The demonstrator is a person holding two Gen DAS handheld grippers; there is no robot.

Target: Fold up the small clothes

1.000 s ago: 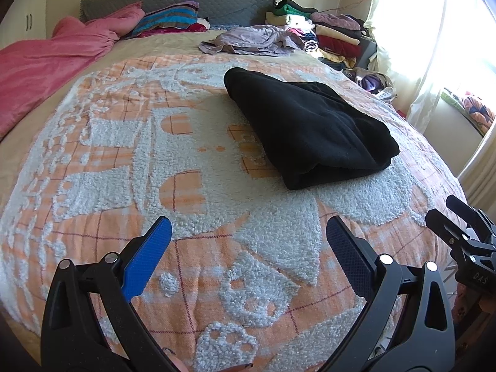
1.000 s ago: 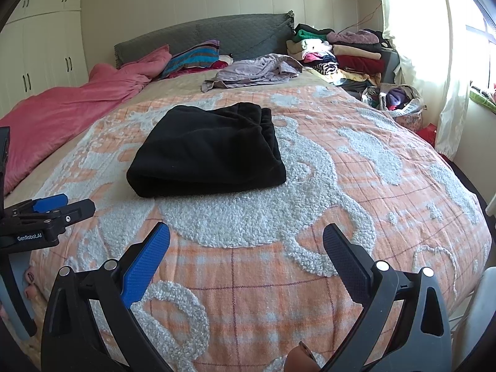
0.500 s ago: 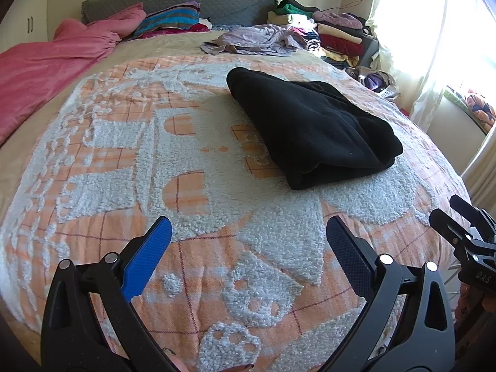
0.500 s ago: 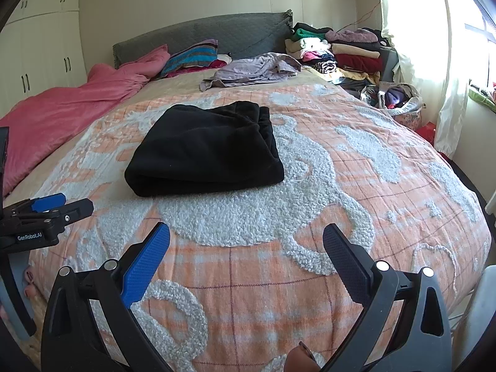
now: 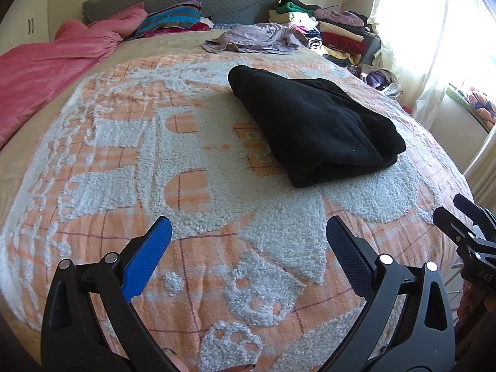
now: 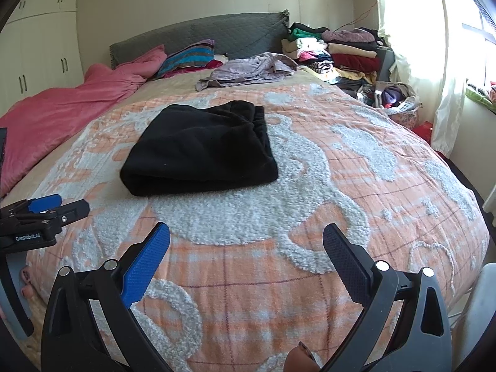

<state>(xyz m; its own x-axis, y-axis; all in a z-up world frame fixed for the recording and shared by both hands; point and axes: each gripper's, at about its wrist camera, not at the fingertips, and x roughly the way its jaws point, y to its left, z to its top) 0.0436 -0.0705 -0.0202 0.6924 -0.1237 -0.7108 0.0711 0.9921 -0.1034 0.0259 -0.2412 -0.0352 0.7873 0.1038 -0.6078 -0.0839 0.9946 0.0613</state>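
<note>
A black fleece garment [image 5: 313, 124] lies folded into a thick rectangle on the orange-and-white blanket [image 5: 186, 161]; it also shows in the right wrist view [image 6: 201, 148]. My left gripper [image 5: 248, 248] is open and empty, held above the blanket's near edge, short of the garment and to its left. My right gripper [image 6: 246, 245] is open and empty, also short of the garment, near the foot of the bed. The right gripper shows at the right edge of the left wrist view [image 5: 465, 226]. The left gripper shows at the left edge of the right wrist view [image 6: 46, 210].
A crumpled lilac garment [image 6: 248, 69] lies near the grey headboard [image 6: 198, 35]. A pink duvet [image 6: 62, 108] covers the bed's left side. Stacked folded clothes [image 6: 334, 49] sit at the back right, a bag of clothes [image 6: 393, 99] on the floor by the curtain.
Both grippers have drifted back slightly from the garment and stay open. The black garment has not moved.
</note>
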